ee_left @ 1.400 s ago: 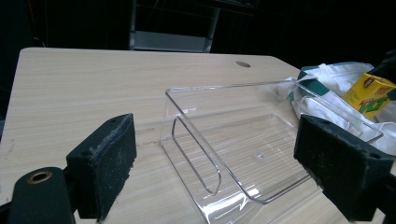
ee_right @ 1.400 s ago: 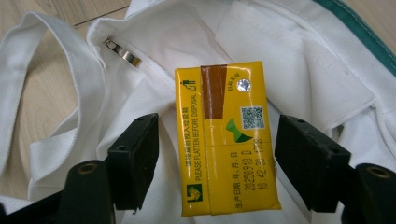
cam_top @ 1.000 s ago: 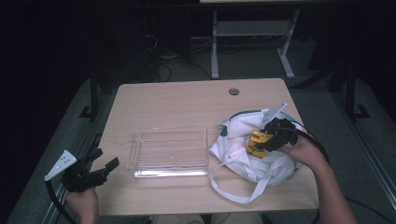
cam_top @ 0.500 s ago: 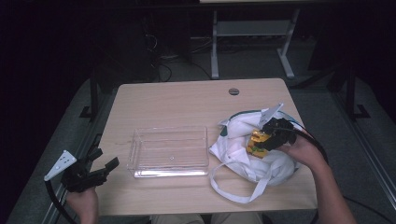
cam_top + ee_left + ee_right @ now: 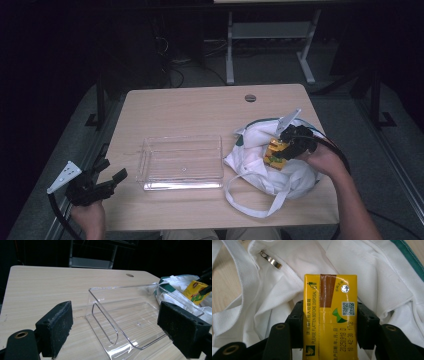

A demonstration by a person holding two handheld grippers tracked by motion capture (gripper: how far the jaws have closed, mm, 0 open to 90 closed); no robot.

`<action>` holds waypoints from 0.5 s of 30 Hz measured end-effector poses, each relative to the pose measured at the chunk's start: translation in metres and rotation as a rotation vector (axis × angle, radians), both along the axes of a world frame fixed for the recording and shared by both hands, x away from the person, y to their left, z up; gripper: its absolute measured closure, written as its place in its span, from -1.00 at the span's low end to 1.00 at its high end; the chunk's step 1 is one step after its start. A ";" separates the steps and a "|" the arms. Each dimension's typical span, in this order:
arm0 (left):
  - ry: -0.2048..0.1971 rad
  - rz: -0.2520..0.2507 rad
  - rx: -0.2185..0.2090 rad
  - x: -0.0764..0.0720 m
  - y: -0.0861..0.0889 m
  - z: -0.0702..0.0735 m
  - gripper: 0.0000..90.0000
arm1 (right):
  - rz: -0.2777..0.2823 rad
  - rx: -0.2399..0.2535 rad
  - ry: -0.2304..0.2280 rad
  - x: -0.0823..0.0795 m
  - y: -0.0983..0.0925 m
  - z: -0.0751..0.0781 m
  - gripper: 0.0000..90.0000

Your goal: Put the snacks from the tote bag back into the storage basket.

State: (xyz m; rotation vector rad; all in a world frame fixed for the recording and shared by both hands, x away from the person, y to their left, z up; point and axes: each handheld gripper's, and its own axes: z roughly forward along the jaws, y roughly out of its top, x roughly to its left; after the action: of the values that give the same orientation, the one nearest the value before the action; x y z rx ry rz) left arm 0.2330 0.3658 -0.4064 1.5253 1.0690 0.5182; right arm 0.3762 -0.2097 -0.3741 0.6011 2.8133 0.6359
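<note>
A yellow drink carton [image 5: 329, 295] stands between the jaws of my right gripper [image 5: 329, 325]. The jaws have just been closing and both pads now press its sides. It sits over a crumpled white cloth bag [image 5: 260, 167] at the table's right side, where the right gripper [image 5: 278, 149] holds the carton [image 5: 274, 154]. My left gripper [image 5: 111, 171] hangs at the table's front left corner, open and empty. Its view looks past wide-apart pads [image 5: 56, 327] at a clear plastic tray [image 5: 105, 315], with the bag [image 5: 172, 285] and carton [image 5: 193, 290] beyond.
The clear tray [image 5: 182, 186] lies empty in the middle of the wooden table [image 5: 190, 110]. A round cable hole [image 5: 250, 98] sits near the far edge. The bag's strap [image 5: 250, 205] loops toward the front edge. A metal frame [image 5: 270, 35] stands on the floor behind.
The right jaws have drawn in tighter against the carton. Both hands stay where they were, and the tray and bag have not moved.
</note>
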 end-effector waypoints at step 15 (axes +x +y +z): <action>-0.001 0.001 -0.002 0.000 0.000 0.000 -0.72 | -0.005 0.040 0.036 0.006 -0.005 0.004 0.15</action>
State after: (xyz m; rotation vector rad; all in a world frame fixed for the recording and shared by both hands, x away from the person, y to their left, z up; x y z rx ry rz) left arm 0.2330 0.3656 -0.4066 1.5228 1.0692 0.5181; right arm 0.3822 -0.2143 -0.3700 0.6328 2.8381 0.6883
